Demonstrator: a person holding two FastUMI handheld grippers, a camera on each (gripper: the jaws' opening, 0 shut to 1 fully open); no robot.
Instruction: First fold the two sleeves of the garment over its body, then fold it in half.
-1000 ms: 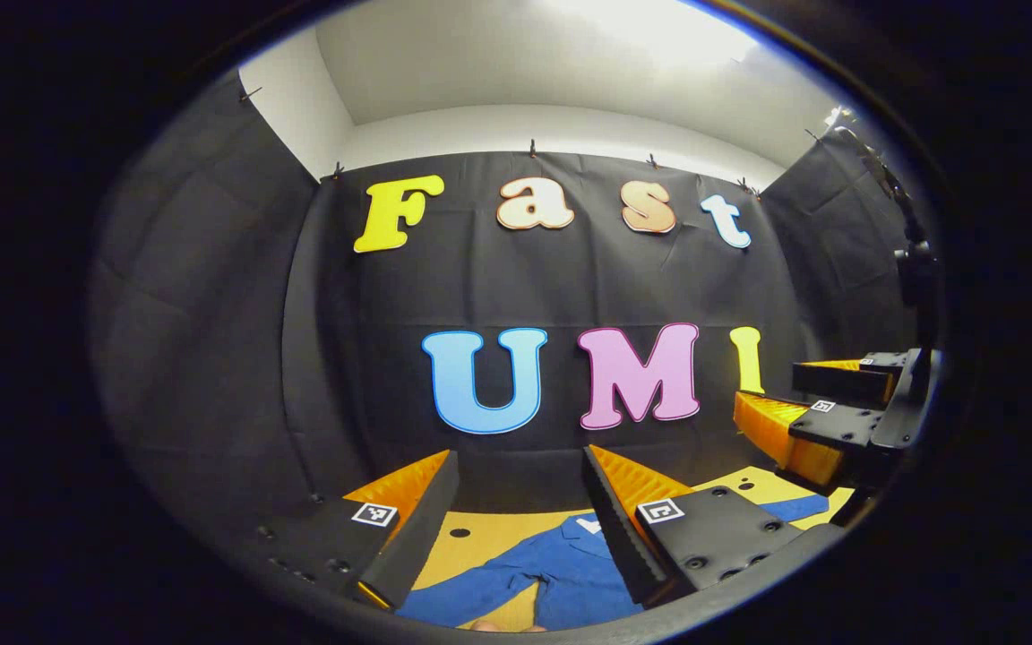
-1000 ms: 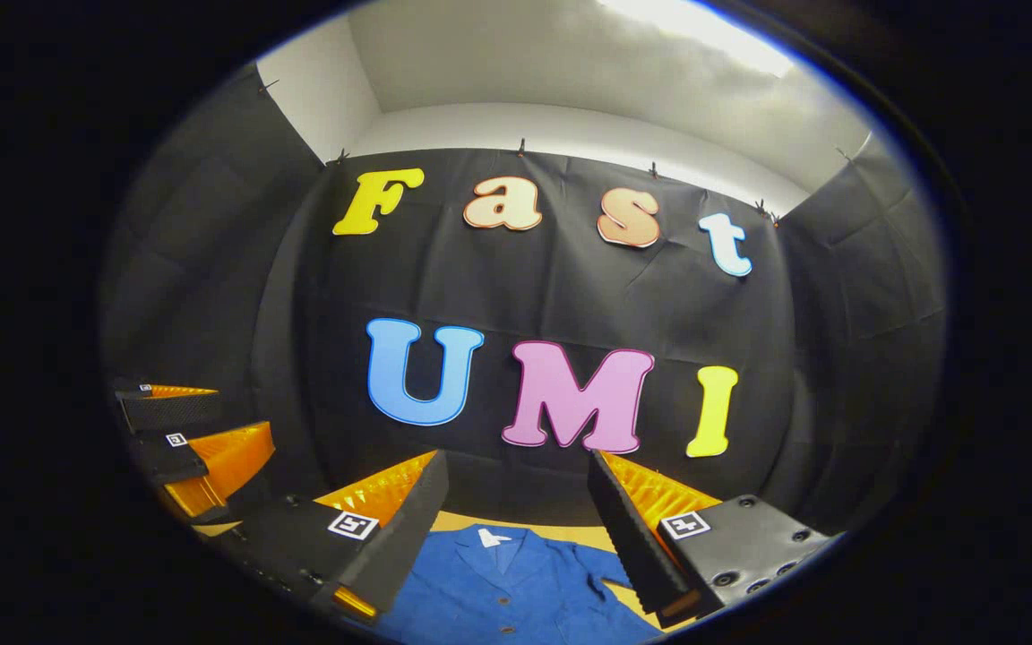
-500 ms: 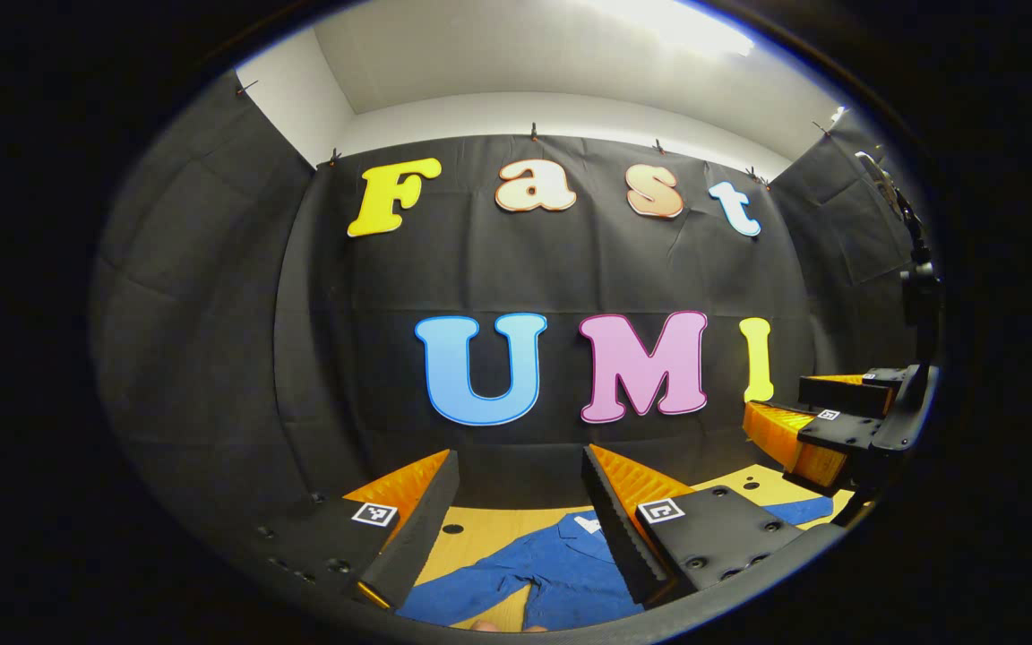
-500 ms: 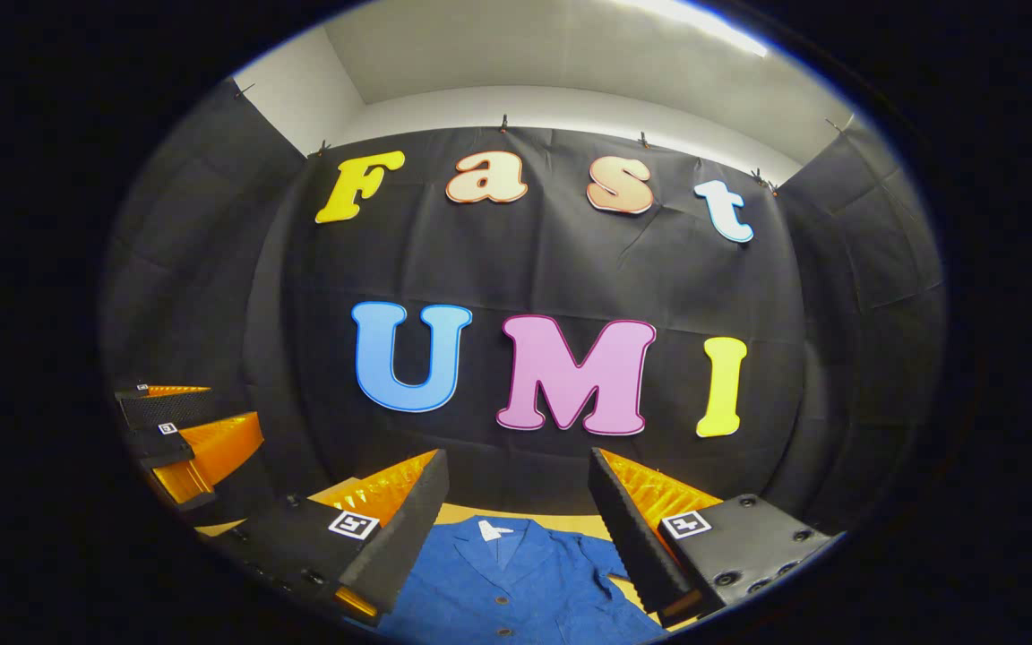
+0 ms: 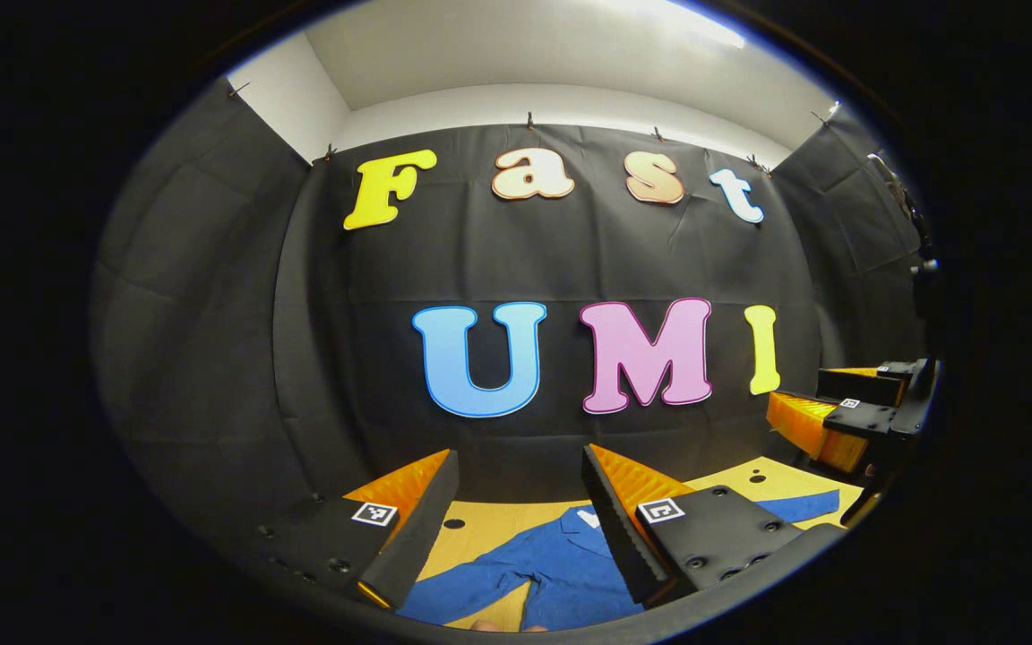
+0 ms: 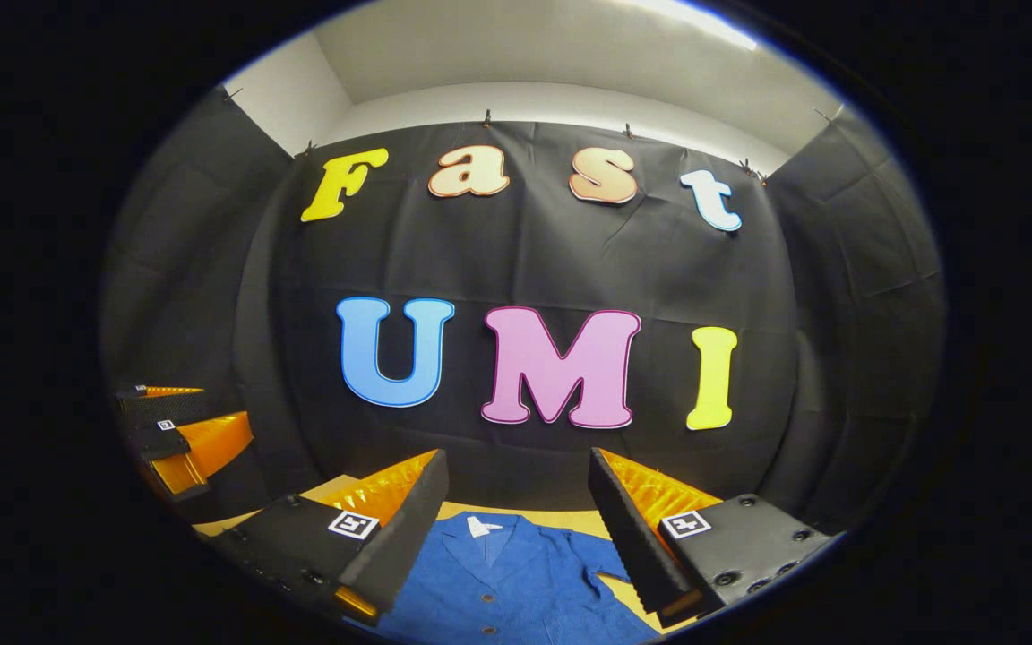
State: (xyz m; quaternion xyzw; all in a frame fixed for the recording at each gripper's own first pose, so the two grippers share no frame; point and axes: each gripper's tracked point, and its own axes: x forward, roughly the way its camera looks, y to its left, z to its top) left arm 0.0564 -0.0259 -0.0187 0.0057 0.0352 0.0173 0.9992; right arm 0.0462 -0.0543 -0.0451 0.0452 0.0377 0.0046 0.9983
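Two tongs, right? What are they doing?

— Yes. Nearest in the left gripper view are the left tongs (image 5: 516, 524). They are spread wide and pinch nothing. In the right gripper view the right tongs (image 6: 516, 528) are spread wide too, with nothing between them.

— Where is the blue jacket?

— The blue garment (image 6: 507, 582) lies flat on the yellow table (image 5: 489, 524), below both tongs. Neither one touches it. Its collar points to the far side, and I can see buttons down the front.

— Are the sleeves folded yet?

— No. The left sleeve (image 5: 471, 578) lies out to the side on the table. The right sleeve (image 5: 803, 504) reaches out to the right, under where the right tongs hang.

— So how much is done?

— Nothing yet, I think. Both sleeves must go over the body, and then the fold in half comes after that.

— What is behind it all?

— The black cloth wall (image 6: 211, 296) at the far end, and white wall above it.
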